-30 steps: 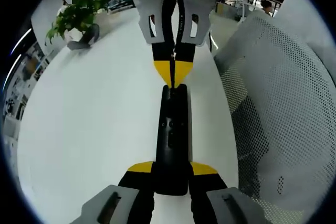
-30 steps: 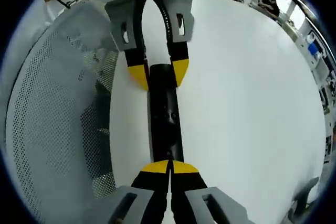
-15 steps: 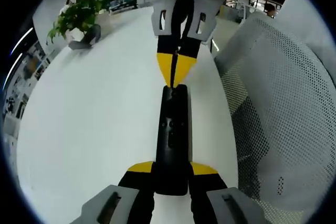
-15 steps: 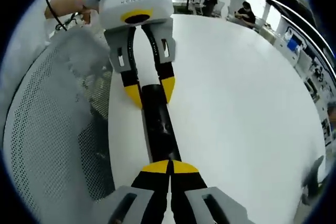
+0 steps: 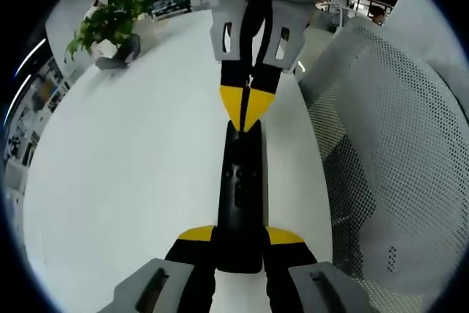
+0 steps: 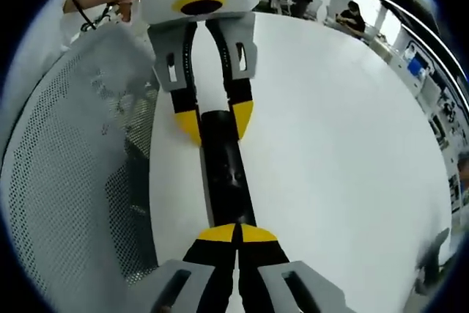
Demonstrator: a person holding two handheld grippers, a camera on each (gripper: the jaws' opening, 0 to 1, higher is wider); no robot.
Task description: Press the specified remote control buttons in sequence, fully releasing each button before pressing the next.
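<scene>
A black remote control [image 5: 240, 185] lies lengthwise on the white table [image 5: 124, 174], near its edge. My left gripper [image 5: 240, 236] is shut on the remote's near end, one yellow-tipped finger on each side. My right gripper [image 5: 248, 113] comes in from the top, shut, with its tips pointing down over the remote's far end; whether they touch it I cannot tell. In the right gripper view, my right gripper [image 6: 236, 233] is shut over the end of the remote [image 6: 226, 170], and the left gripper [image 6: 213, 119] clamps the other end.
A white mesh chair [image 5: 388, 152] [image 6: 73, 174] stands close against the table edge beside the remote. A potted plant [image 5: 110, 23] sits at the table's far corner. People sit at desks far behind [image 6: 353, 12]. A hand [image 6: 95, 1] holds the left gripper.
The right gripper drew back and up from the remote's end half a second ago and has now come down closer over it again. The left gripper and remote have stayed still.
</scene>
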